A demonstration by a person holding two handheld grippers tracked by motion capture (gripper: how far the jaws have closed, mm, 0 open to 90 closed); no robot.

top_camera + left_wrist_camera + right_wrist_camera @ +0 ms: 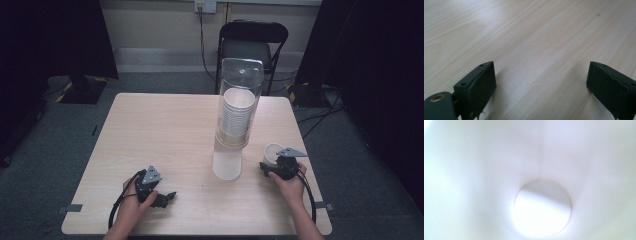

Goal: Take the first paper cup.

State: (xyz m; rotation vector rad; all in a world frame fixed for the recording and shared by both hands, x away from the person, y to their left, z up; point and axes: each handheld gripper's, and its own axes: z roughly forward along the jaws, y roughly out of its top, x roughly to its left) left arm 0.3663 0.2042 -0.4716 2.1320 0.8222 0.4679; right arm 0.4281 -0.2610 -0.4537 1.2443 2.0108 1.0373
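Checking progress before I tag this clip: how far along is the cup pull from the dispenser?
Done: one paper cup is out of the dispenser and stands on the table at its right. In hand: the right tool is at that cup; grip unclear. The left tool rests open. Left: the cup stack remains inside.

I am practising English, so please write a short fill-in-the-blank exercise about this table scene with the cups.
1. The stack of white cups sits inside a clear ____ on the table.
2. The single white cup stands beside the ____ gripper.
3. The jaws of the left gripper stand ____ over bare wood.
4. Behind the table stands a black ____.

Missing words: dispenser; right; open; chair
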